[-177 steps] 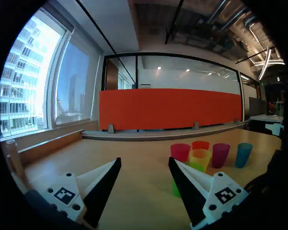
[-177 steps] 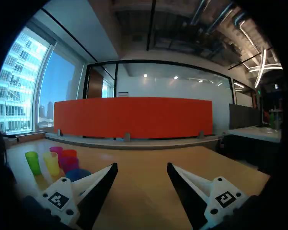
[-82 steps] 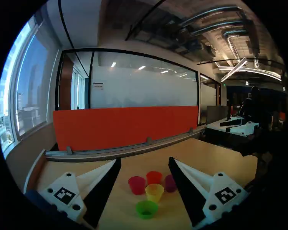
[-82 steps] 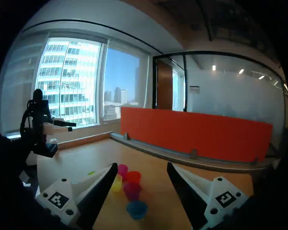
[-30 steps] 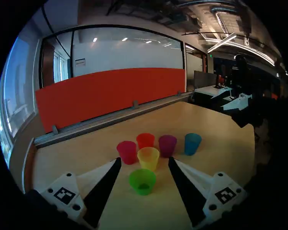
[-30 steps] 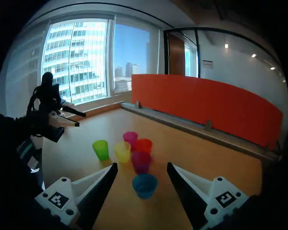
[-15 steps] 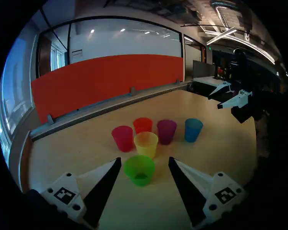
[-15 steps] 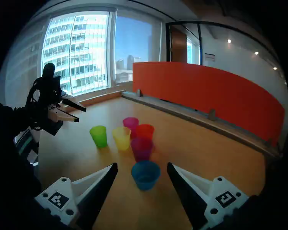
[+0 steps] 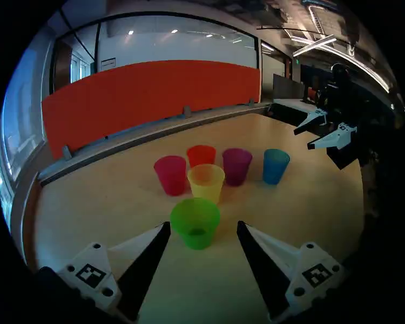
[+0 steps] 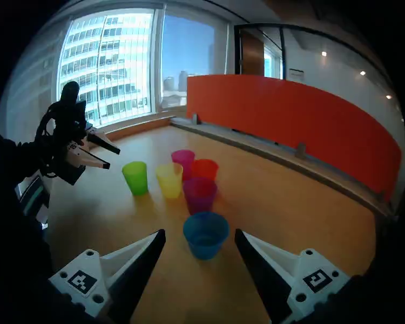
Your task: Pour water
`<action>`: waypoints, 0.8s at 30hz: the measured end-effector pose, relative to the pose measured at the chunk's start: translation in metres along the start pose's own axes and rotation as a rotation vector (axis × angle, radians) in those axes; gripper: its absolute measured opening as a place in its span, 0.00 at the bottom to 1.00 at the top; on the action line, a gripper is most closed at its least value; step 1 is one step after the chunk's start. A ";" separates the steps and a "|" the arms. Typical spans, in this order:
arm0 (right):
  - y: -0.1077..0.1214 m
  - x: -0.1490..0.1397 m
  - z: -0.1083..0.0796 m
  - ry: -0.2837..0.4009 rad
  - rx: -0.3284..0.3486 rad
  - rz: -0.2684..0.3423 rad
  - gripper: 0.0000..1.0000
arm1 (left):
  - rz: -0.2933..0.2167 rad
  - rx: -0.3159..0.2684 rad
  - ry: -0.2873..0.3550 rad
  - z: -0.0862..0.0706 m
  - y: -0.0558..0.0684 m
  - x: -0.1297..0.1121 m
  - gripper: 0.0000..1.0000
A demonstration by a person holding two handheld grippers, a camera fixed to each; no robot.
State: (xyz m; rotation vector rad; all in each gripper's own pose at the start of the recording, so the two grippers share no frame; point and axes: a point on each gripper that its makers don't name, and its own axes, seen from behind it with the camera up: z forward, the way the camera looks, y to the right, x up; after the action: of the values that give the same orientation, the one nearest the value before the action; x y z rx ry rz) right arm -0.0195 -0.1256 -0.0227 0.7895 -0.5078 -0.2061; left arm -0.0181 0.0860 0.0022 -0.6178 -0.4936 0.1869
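Several coloured plastic cups stand grouped on a wooden table [image 9: 321,200]. The green cup [image 9: 195,222] is nearest my left gripper [image 9: 202,237], which is open, its tips on either side of the cup and a little short of it. Behind it stand yellow [image 9: 206,182], pink [image 9: 170,174], red [image 9: 201,155], purple [image 9: 236,166] and blue [image 9: 275,166] cups. In the right gripper view the blue cup [image 10: 206,235] sits between the open tips of my right gripper [image 10: 200,237]. The purple cup [image 10: 199,194], yellow cup [image 10: 169,180] and green cup [image 10: 135,177] lie beyond.
An orange partition [image 9: 148,97] with a metal rail runs along the table's far edge. Tall windows [image 10: 110,70] line one side. The right gripper [image 9: 326,135] appears far right in the left gripper view; the left gripper [image 10: 78,148] and a dark sleeve appear at left in the right gripper view.
Both grippers have tilted down from looking across the room and closed in on the cups. The green cup now sits near the left tips, the blue cup near the right tips.
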 end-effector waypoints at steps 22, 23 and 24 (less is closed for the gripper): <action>0.007 -0.026 0.023 -0.054 -0.006 0.002 1.00 | 0.004 -0.004 -0.123 0.023 -0.011 -0.033 0.92; 0.008 -0.027 0.024 -0.055 -0.006 0.003 1.00 | 0.004 -0.003 -0.127 0.024 -0.012 -0.033 0.92; 0.008 -0.028 0.025 -0.058 -0.007 0.004 1.00 | 0.005 -0.004 -0.130 0.025 -0.012 -0.034 0.92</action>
State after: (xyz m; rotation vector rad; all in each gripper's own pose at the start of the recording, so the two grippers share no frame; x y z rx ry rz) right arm -0.0564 -0.1251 -0.0122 0.7774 -0.5625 -0.2275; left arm -0.0598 0.0786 0.0141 -0.6137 -0.6182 0.2320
